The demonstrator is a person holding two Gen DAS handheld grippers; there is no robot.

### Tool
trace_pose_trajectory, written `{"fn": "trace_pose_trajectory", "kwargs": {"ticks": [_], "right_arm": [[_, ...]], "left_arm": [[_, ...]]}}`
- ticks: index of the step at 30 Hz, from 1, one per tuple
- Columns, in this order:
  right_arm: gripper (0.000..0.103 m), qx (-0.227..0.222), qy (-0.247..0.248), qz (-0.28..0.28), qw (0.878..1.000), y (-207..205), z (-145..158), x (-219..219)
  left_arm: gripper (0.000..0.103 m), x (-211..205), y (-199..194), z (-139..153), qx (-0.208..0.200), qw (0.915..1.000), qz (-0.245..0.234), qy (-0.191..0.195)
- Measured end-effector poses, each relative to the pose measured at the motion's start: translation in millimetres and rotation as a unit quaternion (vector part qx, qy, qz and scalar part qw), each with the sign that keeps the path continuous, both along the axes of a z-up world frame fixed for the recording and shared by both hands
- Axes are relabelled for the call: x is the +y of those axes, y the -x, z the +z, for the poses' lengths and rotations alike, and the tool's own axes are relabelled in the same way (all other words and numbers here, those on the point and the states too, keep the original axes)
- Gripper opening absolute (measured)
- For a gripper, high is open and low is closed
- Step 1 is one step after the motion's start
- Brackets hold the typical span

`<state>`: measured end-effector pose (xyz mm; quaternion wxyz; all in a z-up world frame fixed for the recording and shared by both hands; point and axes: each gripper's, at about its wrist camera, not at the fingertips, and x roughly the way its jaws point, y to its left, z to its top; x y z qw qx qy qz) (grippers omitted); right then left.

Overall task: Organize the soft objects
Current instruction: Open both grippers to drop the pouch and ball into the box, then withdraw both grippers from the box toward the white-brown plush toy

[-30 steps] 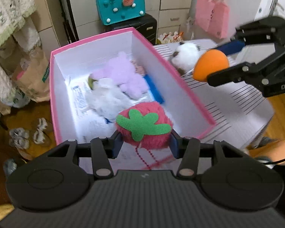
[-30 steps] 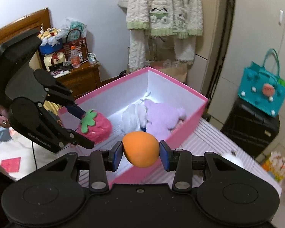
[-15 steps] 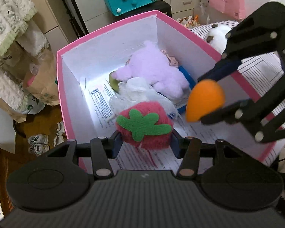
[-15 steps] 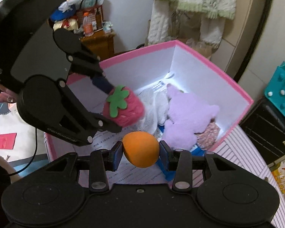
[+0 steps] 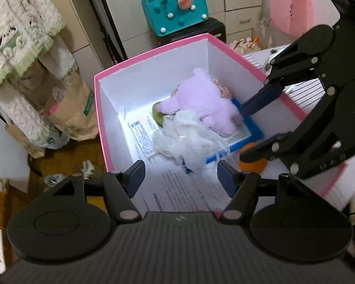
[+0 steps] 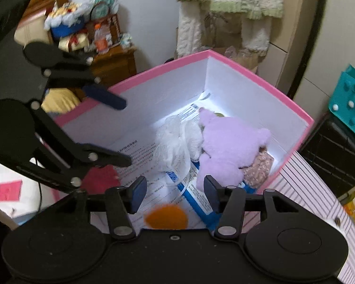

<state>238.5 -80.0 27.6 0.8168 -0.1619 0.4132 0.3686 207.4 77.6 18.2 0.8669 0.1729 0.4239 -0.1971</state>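
With both sets of jaws just opened and empty over my pink box (image 6: 260,80), the red strawberry plush (image 6: 99,179) lies below my left gripper (image 5: 179,177) and the orange ball (image 6: 166,217) lies under my right gripper (image 6: 175,190), near the box's front.

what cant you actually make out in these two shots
- Strawberry toy: a blurred red patch in the right wrist view, partly behind the left gripper; absent from the left wrist view.
- Orange ball: blurred in the right wrist view; in the left wrist view largely hidden by the right gripper.
- Green item: mostly under the purple plush.
- Printed sheets in the pink box: text too small.
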Motion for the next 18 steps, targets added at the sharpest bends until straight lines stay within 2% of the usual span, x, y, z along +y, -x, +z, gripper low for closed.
{"fn": "trace_pose_trajectory", "kwargs": {"ticks": [10,18], "right_arm": [[0.061,0.004,-0.042,-0.039,0.998,36,30,-31],[0.063,-0.012,-0.050,-0.043,0.998,71,51,-42]], "left_arm": [[0.070,-2,40,26,-0.005,0.9993,-0.031,0.022],[0.071,-2,67,48,-0.014,0.9993,-0.033,0.013]]}}
